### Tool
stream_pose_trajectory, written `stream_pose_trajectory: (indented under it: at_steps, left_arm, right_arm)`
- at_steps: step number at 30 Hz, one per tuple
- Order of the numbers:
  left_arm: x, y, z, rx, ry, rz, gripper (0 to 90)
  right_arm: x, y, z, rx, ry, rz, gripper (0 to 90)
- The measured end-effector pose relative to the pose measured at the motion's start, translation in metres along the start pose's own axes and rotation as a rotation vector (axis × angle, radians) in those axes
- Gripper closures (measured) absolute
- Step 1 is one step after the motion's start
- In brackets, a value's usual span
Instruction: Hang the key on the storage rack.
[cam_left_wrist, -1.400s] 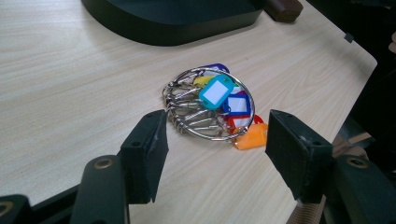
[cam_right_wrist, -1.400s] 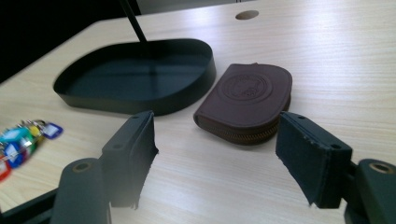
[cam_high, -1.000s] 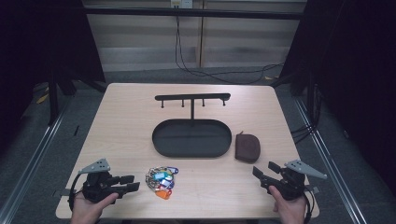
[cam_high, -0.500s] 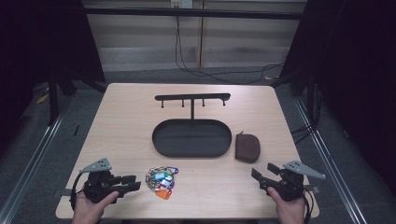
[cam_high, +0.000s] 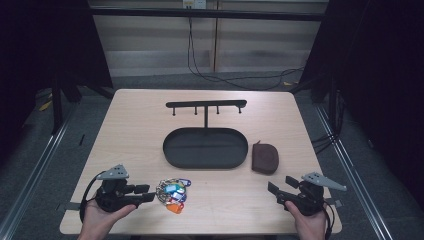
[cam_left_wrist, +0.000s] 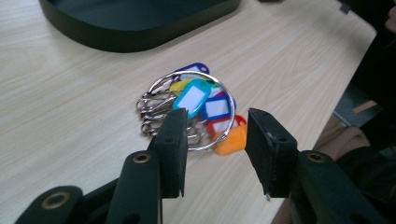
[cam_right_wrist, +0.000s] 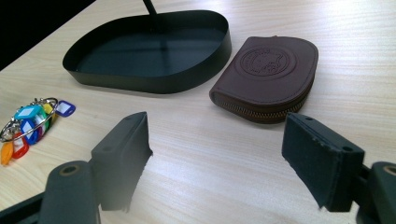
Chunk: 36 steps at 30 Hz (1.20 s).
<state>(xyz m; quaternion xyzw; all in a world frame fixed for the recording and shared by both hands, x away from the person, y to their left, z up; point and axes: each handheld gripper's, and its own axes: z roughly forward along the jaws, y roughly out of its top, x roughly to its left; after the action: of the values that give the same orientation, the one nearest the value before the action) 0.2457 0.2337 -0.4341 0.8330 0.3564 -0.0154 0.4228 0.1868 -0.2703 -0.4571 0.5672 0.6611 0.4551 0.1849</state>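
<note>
A steel key ring with several coloured tags (cam_high: 172, 192) lies near the table's front left. My left gripper (cam_high: 150, 193) rests just left of it, open, with its jaws pointing at it. In the left gripper view the ring (cam_left_wrist: 201, 109) lies just beyond the open jaws (cam_left_wrist: 217, 123), and nothing is between them. My right gripper (cam_high: 281, 185) sits at the front right, open wide and empty (cam_right_wrist: 217, 128). Ahead of it a brown zip pouch (cam_right_wrist: 268, 70) lies flat on the table, beside the black oval tray (cam_right_wrist: 205, 74).
The black tray (cam_high: 205, 165) stands mid-table with a post and a hook bar (cam_high: 206, 104) behind it. The pouch (cam_high: 265, 157) touches or nearly touches the tray's right end. The table's front edge is close under both hands. Dark floor and cables surround the table.
The left gripper has edged slightly toward the key ring. The right gripper has stayed where it was.
</note>
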Motion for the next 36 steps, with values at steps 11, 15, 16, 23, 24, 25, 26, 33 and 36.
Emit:
stream_pose_trajectory:
  at_steps: [11,15,16,23,24,25,26,33,36]
  left_arm:
    - [-0.005,0.021,0.009,0.078,-0.021,0.025,65.5]
    - [-0.008,0.030,0.015,0.098,-0.038,0.038,66.0]
    - [-0.009,0.032,0.016,0.106,-0.038,0.053,66.7]
    - [-0.014,0.045,0.019,0.150,-0.021,0.089,70.2]
    - [-0.015,0.047,0.021,0.153,-0.018,0.088,71.8]
    - [-0.014,0.048,0.022,0.165,-0.021,0.095,72.4]
    - [-0.014,0.048,0.022,0.165,-0.021,0.095,73.2]
    - [-0.017,0.054,0.034,0.208,-0.038,0.096,75.7]
    - [-0.017,0.057,0.038,0.214,-0.056,0.079,75.2]
  right_arm:
    - [-0.002,0.000,0.001,0.000,0.008,0.010,23.5]
    - [-0.002,0.000,0.001,0.001,0.011,0.008,23.5]
    - [-0.002,0.000,0.001,0.002,0.011,0.008,23.5]
    - [-0.002,0.000,0.001,0.003,0.010,0.010,23.5]
    - [-0.002,0.000,0.002,0.004,0.011,0.010,23.5]
    - [-0.002,0.000,0.002,0.006,0.013,0.012,23.5]
    - [-0.002,0.000,0.002,0.007,0.014,0.011,23.5]
    - [-0.002,-0.001,0.003,0.010,0.014,0.007,23.5]
    - [-0.002,-0.001,0.002,0.007,0.014,0.004,23.5]
